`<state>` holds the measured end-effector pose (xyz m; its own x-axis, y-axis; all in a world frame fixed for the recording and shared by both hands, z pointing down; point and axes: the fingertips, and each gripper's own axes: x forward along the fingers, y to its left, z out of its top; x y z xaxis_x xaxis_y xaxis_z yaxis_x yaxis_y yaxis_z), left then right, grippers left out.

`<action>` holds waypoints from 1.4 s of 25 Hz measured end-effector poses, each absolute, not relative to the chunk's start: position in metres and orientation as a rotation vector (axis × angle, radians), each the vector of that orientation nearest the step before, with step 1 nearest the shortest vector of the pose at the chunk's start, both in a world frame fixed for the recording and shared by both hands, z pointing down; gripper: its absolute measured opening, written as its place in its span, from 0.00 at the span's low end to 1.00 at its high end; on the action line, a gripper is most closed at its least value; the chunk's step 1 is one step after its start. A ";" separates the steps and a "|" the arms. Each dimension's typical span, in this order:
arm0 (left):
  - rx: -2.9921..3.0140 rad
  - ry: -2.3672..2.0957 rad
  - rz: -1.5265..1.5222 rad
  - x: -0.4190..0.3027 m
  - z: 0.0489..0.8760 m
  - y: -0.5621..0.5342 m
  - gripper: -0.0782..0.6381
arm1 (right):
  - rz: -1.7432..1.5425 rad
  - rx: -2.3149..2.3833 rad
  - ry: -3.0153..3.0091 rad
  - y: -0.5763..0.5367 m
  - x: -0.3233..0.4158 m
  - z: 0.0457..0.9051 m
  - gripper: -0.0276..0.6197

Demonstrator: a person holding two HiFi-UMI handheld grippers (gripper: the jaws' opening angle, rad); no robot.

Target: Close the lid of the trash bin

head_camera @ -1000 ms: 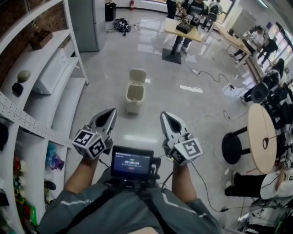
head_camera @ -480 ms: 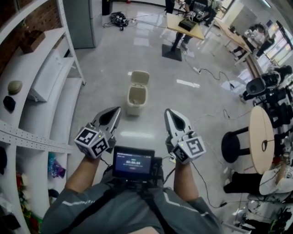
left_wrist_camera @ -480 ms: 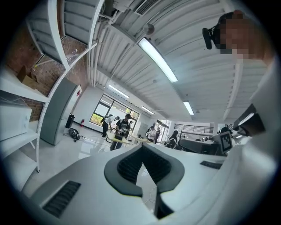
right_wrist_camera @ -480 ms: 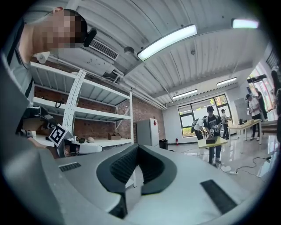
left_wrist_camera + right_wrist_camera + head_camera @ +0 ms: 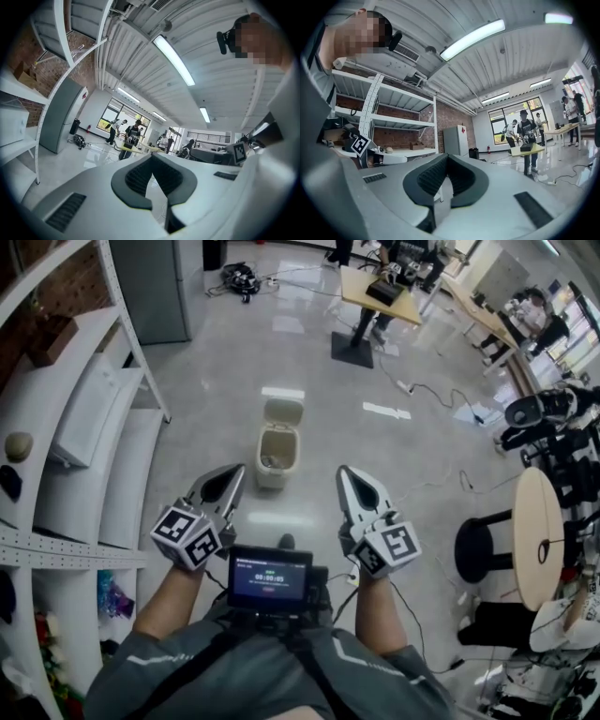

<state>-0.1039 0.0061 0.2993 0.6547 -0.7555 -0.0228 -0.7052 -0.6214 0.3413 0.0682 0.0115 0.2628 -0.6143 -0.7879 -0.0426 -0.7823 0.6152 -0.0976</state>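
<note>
We hold both grippers low over the floor (image 5: 309,381). The left gripper (image 5: 228,482) and the right gripper (image 5: 353,482) each have their jaws pressed together on nothing. The trash bin (image 5: 270,476) stands on the floor ahead, between them and apart from both. Its lid (image 5: 284,412) is tipped up, and a small dark bit lies inside, too small to tell.
</note>
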 end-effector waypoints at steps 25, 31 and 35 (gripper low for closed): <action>2.563 -1.290 -0.195 -0.063 0.273 -0.227 0.11 | -0.104 -1.212 2.816 -0.223 0.112 0.246 0.04; 2.580 -1.264 -0.206 -0.091 0.273 -0.285 0.11 | -0.115 -1.259 2.789 -0.278 0.090 0.247 0.04; 2.594 -1.238 -0.204 -0.114 0.271 -0.325 0.11 | -0.112 -1.306 2.785 -0.321 0.068 0.246 0.04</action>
<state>-0.1141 -0.3252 0.2709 0.6271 -0.7788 -0.0146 -0.7424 -0.6032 0.2915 0.0680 -0.3207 0.2462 -0.6383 -0.7693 -0.0266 -0.7647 0.6377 -0.0924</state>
